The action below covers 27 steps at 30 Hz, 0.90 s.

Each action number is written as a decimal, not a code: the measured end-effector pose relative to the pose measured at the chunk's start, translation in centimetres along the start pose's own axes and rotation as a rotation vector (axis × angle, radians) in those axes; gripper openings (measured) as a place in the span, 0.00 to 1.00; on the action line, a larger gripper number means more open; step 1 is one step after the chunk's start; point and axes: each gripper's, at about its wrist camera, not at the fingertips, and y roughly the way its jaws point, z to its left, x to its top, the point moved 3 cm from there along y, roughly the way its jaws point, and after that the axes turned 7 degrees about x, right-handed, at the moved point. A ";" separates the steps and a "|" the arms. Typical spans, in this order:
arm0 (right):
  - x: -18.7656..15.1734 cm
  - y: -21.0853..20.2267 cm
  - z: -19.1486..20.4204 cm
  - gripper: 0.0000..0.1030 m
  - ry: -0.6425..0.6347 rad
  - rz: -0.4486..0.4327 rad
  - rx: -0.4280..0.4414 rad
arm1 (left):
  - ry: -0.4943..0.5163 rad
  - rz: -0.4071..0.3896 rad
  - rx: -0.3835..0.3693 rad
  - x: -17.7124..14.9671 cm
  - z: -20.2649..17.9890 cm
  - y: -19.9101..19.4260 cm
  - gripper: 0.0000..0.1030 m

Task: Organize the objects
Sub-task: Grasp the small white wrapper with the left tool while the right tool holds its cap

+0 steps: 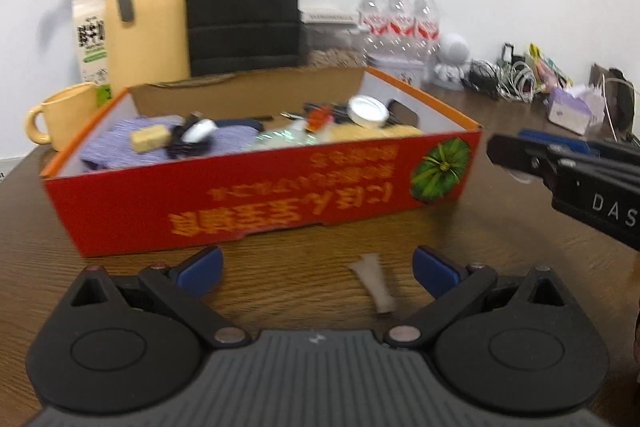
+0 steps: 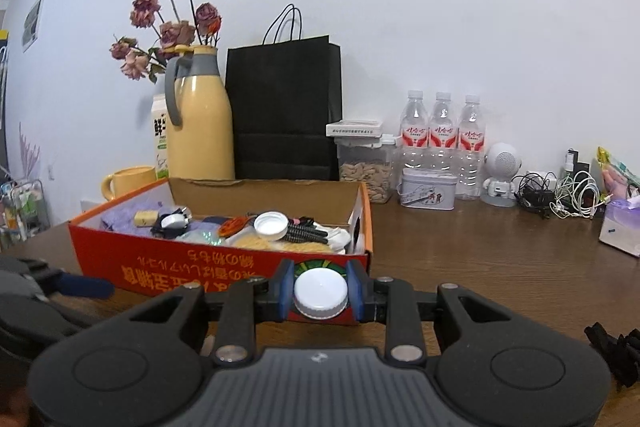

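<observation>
We see our right gripper (image 2: pixel 321 292) pinching a round white plastic cap (image 2: pixel 320 294) between its blue pads, held in the air in front of the near wall of the red and orange cardboard box (image 2: pixel 224 269) on the brown wooden table (image 2: pixel 500 259). Our left gripper (image 1: pixel 318 265) has its jaws spread wide with nothing between the pads, low over the table before the same box, and a small pale tube (image 1: pixel 374 285) lies on the wood between its fingers. Inside the box lie a purple cloth (image 1: pixel 116 143), another white round lid (image 1: pixel 367 110) and other small items.
</observation>
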 end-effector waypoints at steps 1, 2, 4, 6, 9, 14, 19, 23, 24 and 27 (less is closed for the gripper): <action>0.0 -0.1 0.0 0.26 0.001 -0.004 0.001 | 0.003 0.009 0.000 0.0 -0.3 0.2 0.96; 0.1 -0.2 0.0 0.26 0.001 -0.008 0.004 | 0.005 0.017 0.001 0.0 -0.5 0.4 0.89; 0.1 -0.3 0.1 0.26 -0.001 -0.013 0.009 | 0.006 0.033 0.002 -0.2 -1.1 0.7 0.78; 0.1 -0.4 0.2 0.26 -0.002 -0.018 0.010 | 0.027 0.047 -0.002 -0.4 -1.6 0.9 0.64; 0.2 -0.6 0.3 0.26 -0.004 -0.023 0.013 | 0.034 0.047 -0.003 -0.5 -2.0 0.8 0.30; 0.1 -0.6 0.3 0.26 -0.006 -0.023 0.015 | 0.035 0.031 -0.046 -0.7 -2.4 0.2 0.11; 0.1 -0.6 0.4 0.26 -0.006 -0.022 0.014 | 0.011 -0.022 -0.059 -0.4 -2.1 -0.9 0.08; 0.0 -0.4 0.3 0.26 -0.003 -0.017 0.011 | -0.003 -0.054 -0.070 0.0 -1.7 -1.5 0.07; 0.0 -0.4 0.3 0.26 -0.003 -0.016 0.010 | -0.008 -0.062 -0.072 0.1 -1.6 -1.7 0.07; -0.1 -0.2 0.4 0.26 -0.008 -0.010 0.006 | -0.017 -0.078 -0.082 0.5 -1.2 -2.1 0.05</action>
